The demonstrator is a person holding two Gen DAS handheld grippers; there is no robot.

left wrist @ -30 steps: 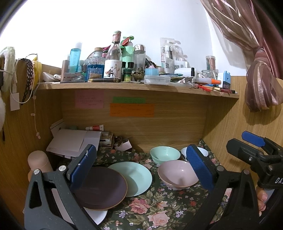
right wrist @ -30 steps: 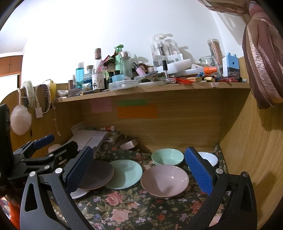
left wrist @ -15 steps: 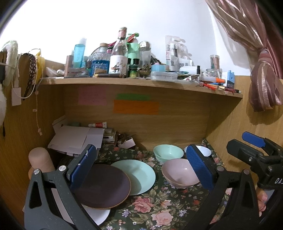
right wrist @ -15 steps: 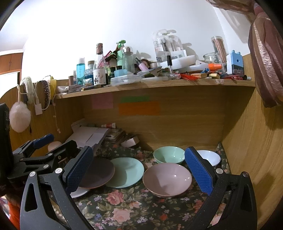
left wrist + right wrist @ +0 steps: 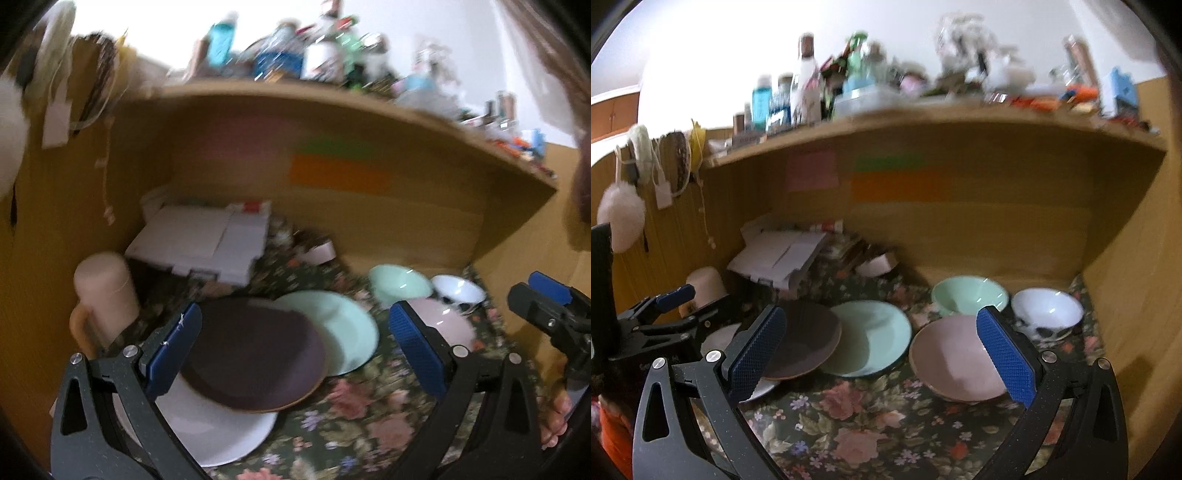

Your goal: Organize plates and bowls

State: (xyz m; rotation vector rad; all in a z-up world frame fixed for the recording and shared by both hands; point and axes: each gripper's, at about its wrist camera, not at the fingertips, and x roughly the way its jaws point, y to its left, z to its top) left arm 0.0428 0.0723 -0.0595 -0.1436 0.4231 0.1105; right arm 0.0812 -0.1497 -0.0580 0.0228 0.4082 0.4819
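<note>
Looking from the left wrist, the left gripper (image 5: 295, 343) hangs with jaws apart over a dark purple plate (image 5: 255, 350), which overlaps a white plate (image 5: 221, 432) at 7 o'clock and a mint plate (image 5: 343, 328) at 2 o'clock. From the right wrist, the right gripper (image 5: 882, 347) is likewise empty, jaws apart; a pink bowl (image 5: 953, 358) sits by its right pad, with a mint bowl (image 5: 967, 295) at 12 o'clock and a white bowl (image 5: 1049, 310) at 2 o'clock on the floral bench (image 5: 871, 413).

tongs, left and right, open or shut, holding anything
Left tongs: open, empty, above the dark purple round plate.
Right tongs: open, empty, above the pale pink bowl.
</note>
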